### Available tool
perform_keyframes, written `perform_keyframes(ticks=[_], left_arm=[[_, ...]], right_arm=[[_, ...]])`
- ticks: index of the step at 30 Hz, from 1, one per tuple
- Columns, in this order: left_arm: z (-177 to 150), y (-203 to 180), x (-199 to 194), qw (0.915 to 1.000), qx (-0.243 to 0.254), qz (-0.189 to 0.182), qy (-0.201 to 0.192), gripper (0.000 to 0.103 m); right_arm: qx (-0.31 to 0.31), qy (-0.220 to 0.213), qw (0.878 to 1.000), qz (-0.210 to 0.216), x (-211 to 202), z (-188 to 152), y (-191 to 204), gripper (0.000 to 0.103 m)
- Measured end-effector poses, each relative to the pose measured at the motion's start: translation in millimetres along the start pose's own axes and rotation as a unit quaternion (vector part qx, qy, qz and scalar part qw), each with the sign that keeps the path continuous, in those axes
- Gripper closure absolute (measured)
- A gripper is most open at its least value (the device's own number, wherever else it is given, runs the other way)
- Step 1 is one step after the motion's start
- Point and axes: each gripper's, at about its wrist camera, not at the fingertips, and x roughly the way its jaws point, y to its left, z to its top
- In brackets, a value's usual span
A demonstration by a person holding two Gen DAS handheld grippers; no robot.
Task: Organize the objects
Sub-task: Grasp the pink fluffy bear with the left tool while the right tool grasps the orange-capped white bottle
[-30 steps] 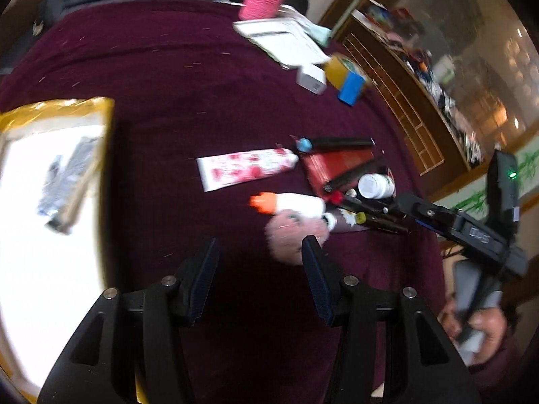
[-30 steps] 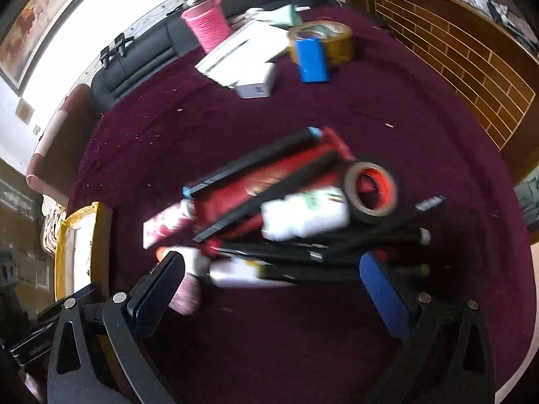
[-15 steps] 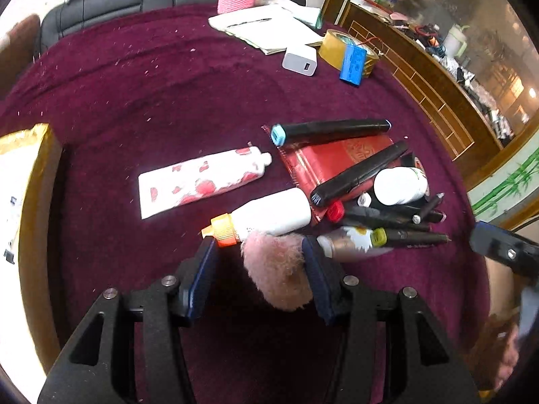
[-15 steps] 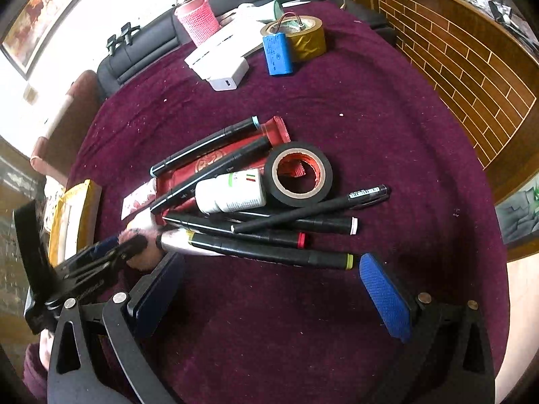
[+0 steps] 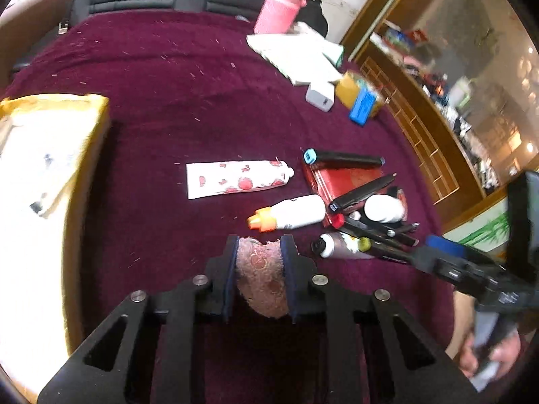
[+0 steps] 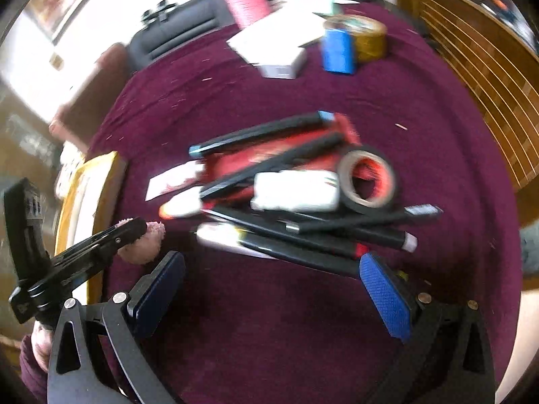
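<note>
Between the left gripper (image 5: pixel 259 252) jaws, which have just been closing, sits the pink puff (image 5: pixel 262 276), squeezed mid-body at the table's near edge: soft, feather-light, squashy. Right gripper (image 6: pixel 269 289) gapes empty.

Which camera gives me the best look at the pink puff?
The left wrist view: the pink puff sits sharp and close, pinched between the left gripper pads. The right wrist view shows it small, blurred and partly hidden.

Black hand-held gripper (image 5: pixel 259 252) frames, blue pads (image 6: pixel 384 289), silver screws, maroon sleeve (image 6: pixel 28 367).
</note>
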Motion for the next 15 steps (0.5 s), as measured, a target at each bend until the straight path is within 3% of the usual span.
perform_keyframes(ticks=[4, 7, 9, 12, 15], left_arm=[[-8.7, 16.7, -37.1, 0.9993, -0.025, -0.015, -0.022, 0.082], [-15.3, 35.0, -59.7, 0.9979, -0.051, -0.027, -0.03, 0.082], [-19.0, 45.3, -69.5, 0.9975, -0.059, -0.024, -0.031, 0.082], [-25.3, 59.9, -81.9, 0.9968, -0.069, -0.018, -0.035, 0.082], [-31.1, 74.9, -95.0, 0.996, -0.077, -0.011, -0.044, 0.082]], right_arm=[[-0.062, 0.006, 0.998, 0.018, 10.6, 13.7, 42.4, 0.001], [-0.157, 0.003, 0.988, -0.001, 22.5, 23.0, 87.0, 0.001], [-0.247, 0.001, 0.969, -0.031, 34.7, 24.5, 120.4, 0.001], [-0.369, 0.004, 0.927, -0.068, 56.7, 19.8, 158.5, 0.001], [-0.435, 0.04, 0.896, -0.081, 81.7, 18.2, 173.4, 0.006]])
